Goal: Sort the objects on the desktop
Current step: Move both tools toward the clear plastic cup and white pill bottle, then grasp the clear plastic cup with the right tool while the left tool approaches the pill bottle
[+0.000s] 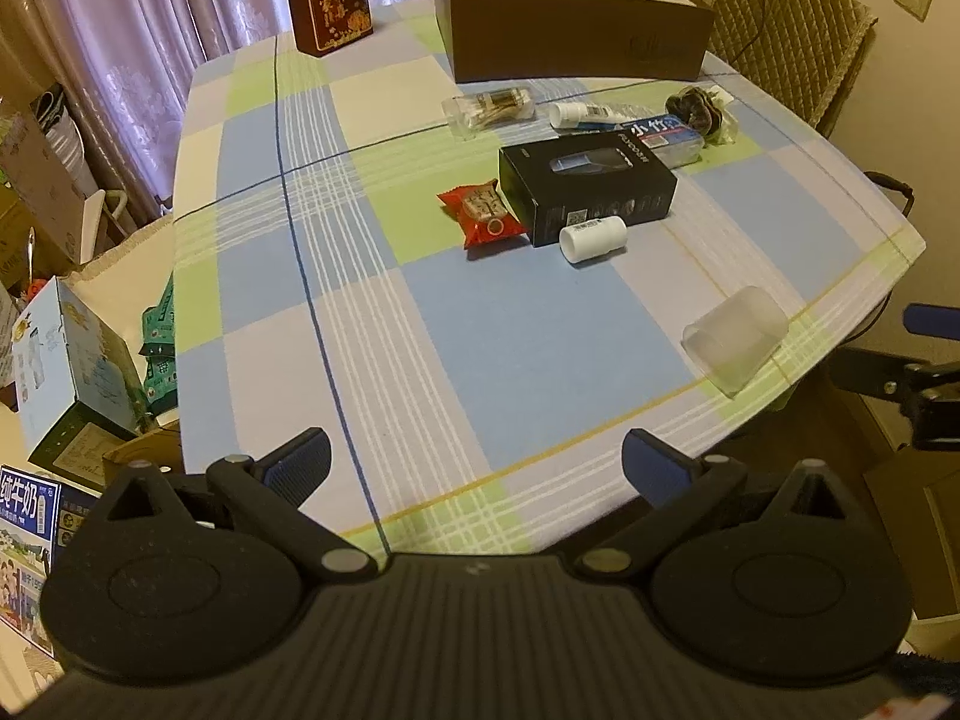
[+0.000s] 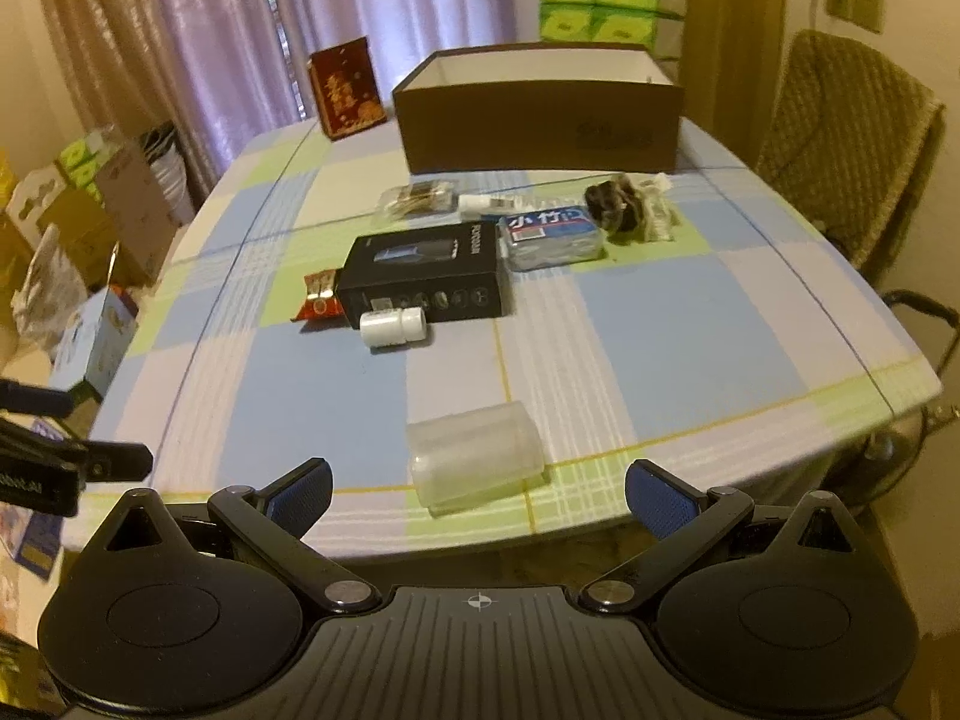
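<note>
Hovering at the near edge of the worktop (image 2: 630, 324) with its checked blue, green and white cloth, both tools have their jaws wide open and hold nothing.

The right gripper (image 2: 478, 495) is the closer one to the first thing. The cloudy see-through plastic cup (image 2: 474, 456) lies on its side just in front of those jaws, between the two blue pads and a little left of the middle. Its long side runs left to right, across the way the jaws point. The left gripper (image 1: 477, 462) sees the same cup far off to its right, near the worktop's edge, so I think the right one should take it.

Farther back, the small white plastic bottle (image 2: 393, 327) lies on its side too, touching the flat black cardboard box (image 2: 426, 276). A red snack packet (image 2: 317, 297) sits just left of that box. Behind them are a blue and white packet (image 2: 552, 237), a clear bag of dark things (image 2: 624, 207), a white tube (image 2: 492, 202) and a clear packet of brown sticks (image 2: 417, 199).

Farthest away stands the big open brown cardboard box (image 2: 540, 120), likely where things go.
</note>
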The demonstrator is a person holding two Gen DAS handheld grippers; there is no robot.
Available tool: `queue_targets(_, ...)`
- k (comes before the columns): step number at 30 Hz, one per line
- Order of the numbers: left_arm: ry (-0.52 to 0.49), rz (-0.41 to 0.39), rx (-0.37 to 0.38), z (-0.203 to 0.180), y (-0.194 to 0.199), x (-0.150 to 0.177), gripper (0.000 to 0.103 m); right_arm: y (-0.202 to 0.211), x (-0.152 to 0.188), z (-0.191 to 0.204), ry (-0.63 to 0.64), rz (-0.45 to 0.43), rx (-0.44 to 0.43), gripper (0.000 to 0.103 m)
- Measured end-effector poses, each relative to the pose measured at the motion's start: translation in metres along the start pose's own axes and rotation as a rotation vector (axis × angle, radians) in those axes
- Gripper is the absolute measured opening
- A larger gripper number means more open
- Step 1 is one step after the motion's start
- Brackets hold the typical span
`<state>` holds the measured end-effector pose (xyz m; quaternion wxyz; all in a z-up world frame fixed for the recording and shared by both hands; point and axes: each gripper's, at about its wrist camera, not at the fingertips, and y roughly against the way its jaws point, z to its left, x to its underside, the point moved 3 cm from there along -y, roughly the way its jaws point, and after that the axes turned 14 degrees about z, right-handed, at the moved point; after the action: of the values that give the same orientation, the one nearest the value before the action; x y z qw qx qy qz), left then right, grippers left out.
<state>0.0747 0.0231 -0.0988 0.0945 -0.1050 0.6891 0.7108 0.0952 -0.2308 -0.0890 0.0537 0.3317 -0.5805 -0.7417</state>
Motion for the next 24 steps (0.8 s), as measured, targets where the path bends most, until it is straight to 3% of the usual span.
queue_targets(10, 0.001, 0.047, -0.024, -0.001, -0.028, -0.02, 0.102, -0.056, -0.005, -0.011, 0.108, 0.082, 0.012, 0.1)
queue_targets(24, 0.021, 0.109, -0.054, -0.003, -0.064, -0.04, 0.102, -0.101, -0.018, -0.005, 0.228, 0.145, -0.009, 0.085)
